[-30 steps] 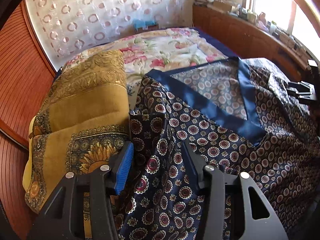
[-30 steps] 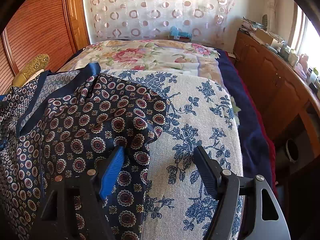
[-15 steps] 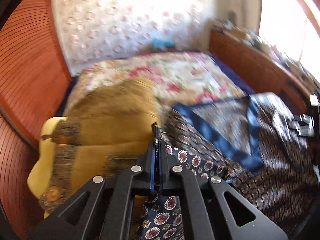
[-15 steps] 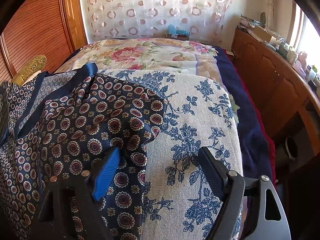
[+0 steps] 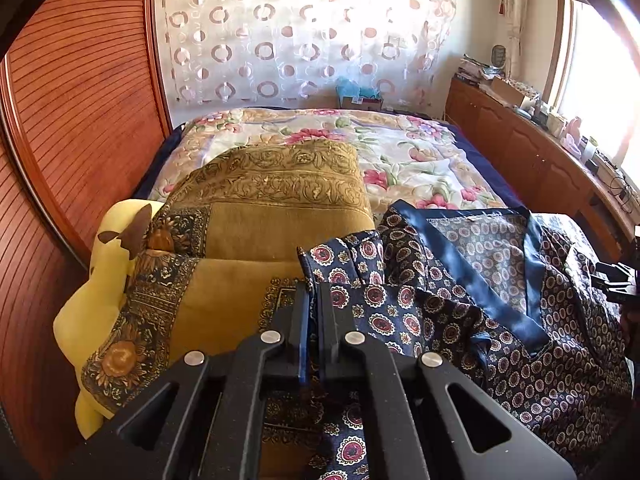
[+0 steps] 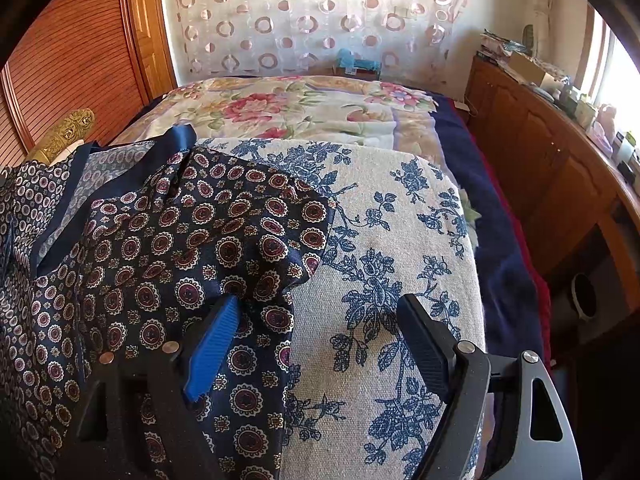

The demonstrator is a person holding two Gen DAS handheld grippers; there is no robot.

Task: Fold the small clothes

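Now that its jaws have shut, the left tool (image 5: 313, 300) pinches a fold of the navy satin garment with red-and-cream medallions and a plain blue neckband (image 5: 460, 300); a second ago those jaws stood apart over the flat cloth. In the left wrist view the pinched edge stands up as a small peak above the fingertips, pulled off the surface and towards the mustard-gold patterned cushion (image 5: 264, 240) at the left, which fills more of that view than before. The garment itself lies spread on the near part of the bed, its right half draped over the white cushion printed with blue flowers (image 6: 400, 240), its open neckline facing the far side.

The right tool (image 6: 320, 340) has been opening a little further and stands wide, one finger (image 6: 214, 348) resting over the garment's right edge, the other over the flowered cushion; nothing is pressed between them.

One side, then, is secured and lifted while the other is free. The fold itself looks barely begun: the left edge is probably about to be carried across, and the right tool would need to grip or pin its side first.
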